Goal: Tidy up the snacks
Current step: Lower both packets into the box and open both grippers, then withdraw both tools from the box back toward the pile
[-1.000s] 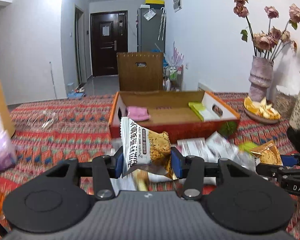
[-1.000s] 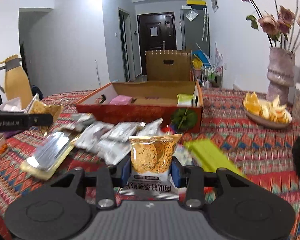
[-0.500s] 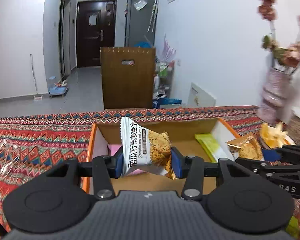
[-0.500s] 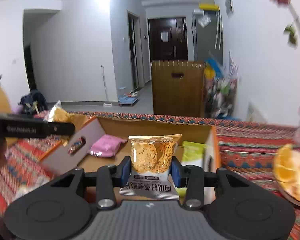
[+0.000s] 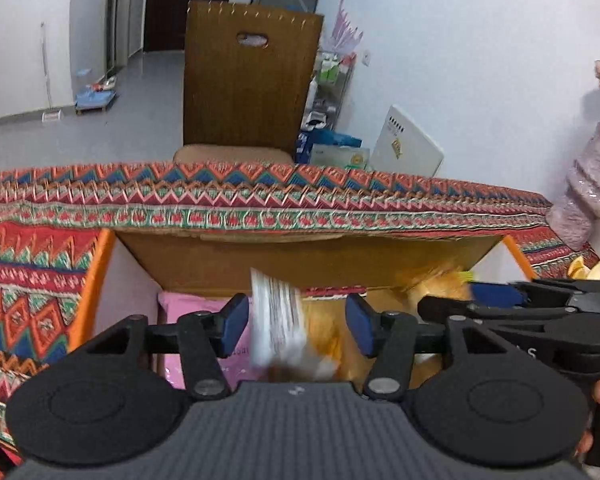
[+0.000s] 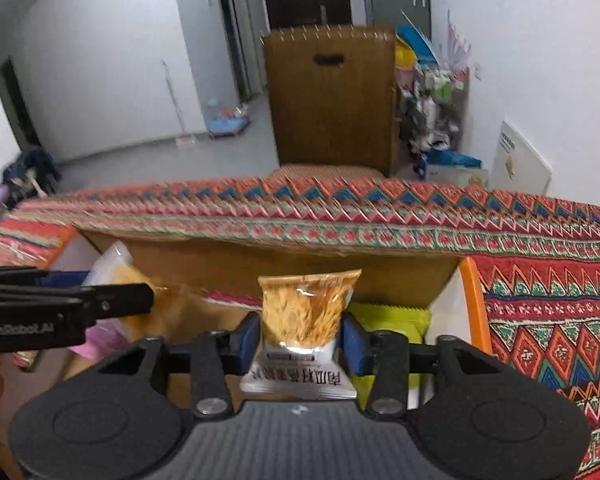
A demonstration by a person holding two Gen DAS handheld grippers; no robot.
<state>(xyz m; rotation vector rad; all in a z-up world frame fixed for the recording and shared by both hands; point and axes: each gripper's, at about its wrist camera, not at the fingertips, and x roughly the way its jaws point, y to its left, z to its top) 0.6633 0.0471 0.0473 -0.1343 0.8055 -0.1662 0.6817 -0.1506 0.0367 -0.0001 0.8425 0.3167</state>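
Only "GenRobot.AI" on the left gripper (image 6: 112,300) read clearly. Its jaws stood wide, a blurred packet (image 5: 278,320) loose between them over the box (image 5: 96,280). At 6 o'clock the right gripper (image 6: 300,340) pinched a crisp pack (image 6: 306,308), Chinese label cut off.

A patterned red tablecloth (image 5: 260,212) covers the table; beyond its far edge stands a brown wooden chair (image 5: 252,80), with a white panel (image 5: 408,148) leaning against the wall and a textured vase (image 5: 588,196) at right
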